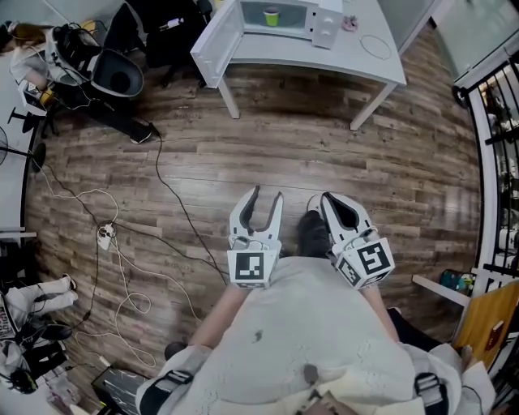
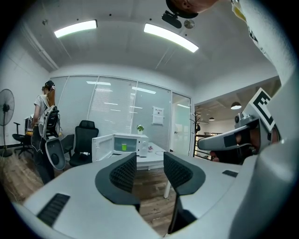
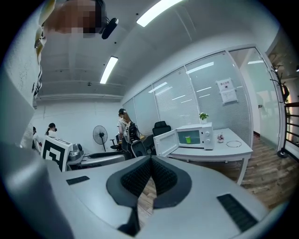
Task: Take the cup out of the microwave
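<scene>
Green cup [image 1: 271,15] stands inside the white microwave [image 1: 327,28], door swung open, on the table [image 1: 357,58], well apart from both claws. The left claw [image 1: 268,196] gapes with nothing between its jaws; the right claw [image 1: 330,198] is pinched together, empty.

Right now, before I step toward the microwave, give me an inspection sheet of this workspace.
Surface: white table, across the wood floor from the grippers.
Job's things: green cup upright inside the microwave, whose door is open.
Clutter: small pink item and thin white loop on the table beside the microwave.
Grippers: left gripper open, empty; right gripper shut, empty; both well short of the table.
Cables: black cable and white cable lie loose on the floor at left, near a power strip.
Surroundings: black office chair, standing fan, a person with a backpack, glass partitions.
</scene>
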Available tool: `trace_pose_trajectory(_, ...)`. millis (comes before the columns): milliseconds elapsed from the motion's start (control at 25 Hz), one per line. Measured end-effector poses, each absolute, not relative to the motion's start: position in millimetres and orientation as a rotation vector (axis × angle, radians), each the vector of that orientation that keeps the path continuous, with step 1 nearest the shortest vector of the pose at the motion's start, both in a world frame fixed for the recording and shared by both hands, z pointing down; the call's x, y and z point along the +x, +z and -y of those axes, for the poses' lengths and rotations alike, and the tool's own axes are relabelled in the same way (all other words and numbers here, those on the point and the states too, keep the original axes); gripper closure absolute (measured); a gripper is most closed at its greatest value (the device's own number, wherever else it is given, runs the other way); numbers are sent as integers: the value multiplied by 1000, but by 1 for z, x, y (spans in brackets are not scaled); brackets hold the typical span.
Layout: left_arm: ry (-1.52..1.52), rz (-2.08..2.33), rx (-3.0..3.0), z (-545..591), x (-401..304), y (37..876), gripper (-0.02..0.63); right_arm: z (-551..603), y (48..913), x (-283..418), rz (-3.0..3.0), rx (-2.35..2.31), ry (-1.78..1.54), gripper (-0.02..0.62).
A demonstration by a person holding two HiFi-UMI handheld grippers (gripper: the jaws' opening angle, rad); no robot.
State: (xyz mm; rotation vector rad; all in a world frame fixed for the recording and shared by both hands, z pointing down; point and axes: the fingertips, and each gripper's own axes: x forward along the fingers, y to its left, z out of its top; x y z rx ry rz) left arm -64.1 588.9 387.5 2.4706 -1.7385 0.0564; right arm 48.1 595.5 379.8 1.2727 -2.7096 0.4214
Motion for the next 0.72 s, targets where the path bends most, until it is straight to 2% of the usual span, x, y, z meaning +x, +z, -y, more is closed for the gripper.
trace_pose_trajectory(720,78,1808,2428,-446,-3,381,414,-442,373,109,2736,1201,413,586)
